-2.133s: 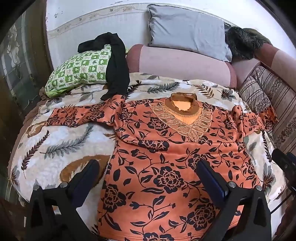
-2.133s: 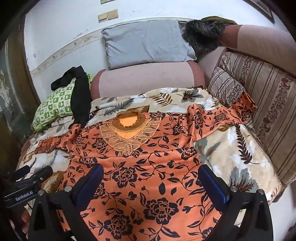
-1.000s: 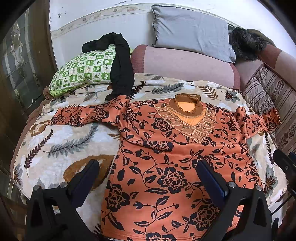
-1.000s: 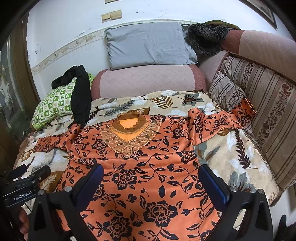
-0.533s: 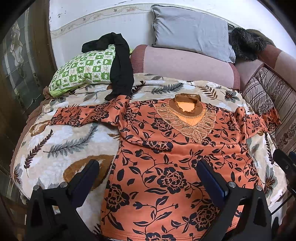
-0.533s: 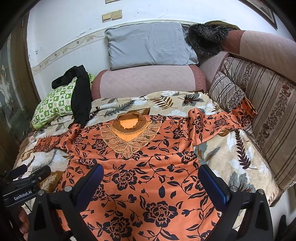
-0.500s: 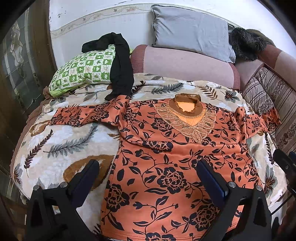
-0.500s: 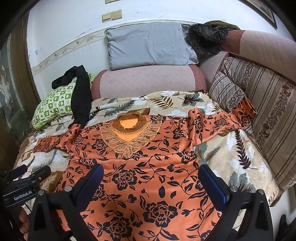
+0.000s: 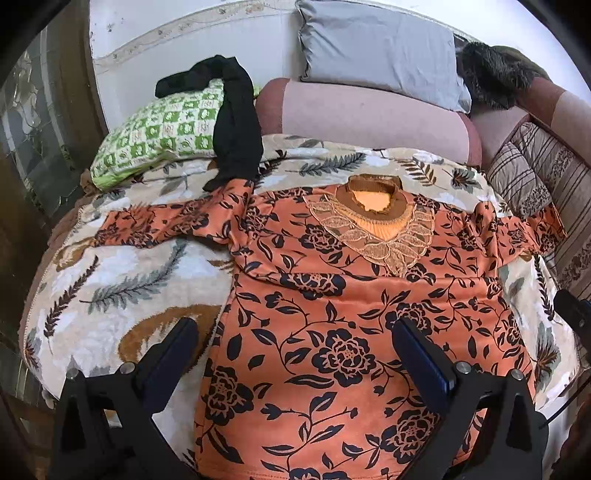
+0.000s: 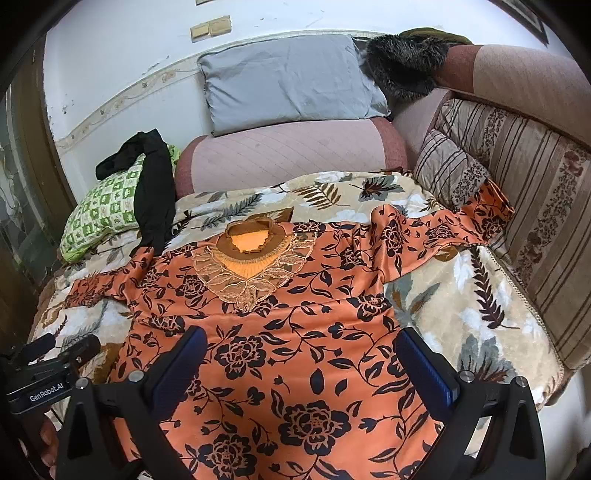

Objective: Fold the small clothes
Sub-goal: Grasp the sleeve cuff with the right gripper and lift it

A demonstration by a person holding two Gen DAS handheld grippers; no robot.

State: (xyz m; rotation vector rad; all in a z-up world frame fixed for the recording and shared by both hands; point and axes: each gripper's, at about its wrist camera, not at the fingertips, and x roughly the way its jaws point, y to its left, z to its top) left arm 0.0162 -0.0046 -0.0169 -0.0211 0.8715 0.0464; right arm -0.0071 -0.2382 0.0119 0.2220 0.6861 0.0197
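Since the earliest frames both wrist cameras sit slightly farther back and higher; nearly all of that shift comes before the 1.0 s mark, with almost none since. In the left wrist view the orange floral top [image 9: 354,314] sits a little lower and to the right in frame, and more of the leaf-print blanket [image 9: 122,280] and green checked pillow [image 9: 162,133] shows at left. In the right wrist view more of the wall switch plate [image 10: 210,26] shows at the top, and the left gripper [image 10: 55,373] body sits slightly lower at bottom left. No cloth has shifted.
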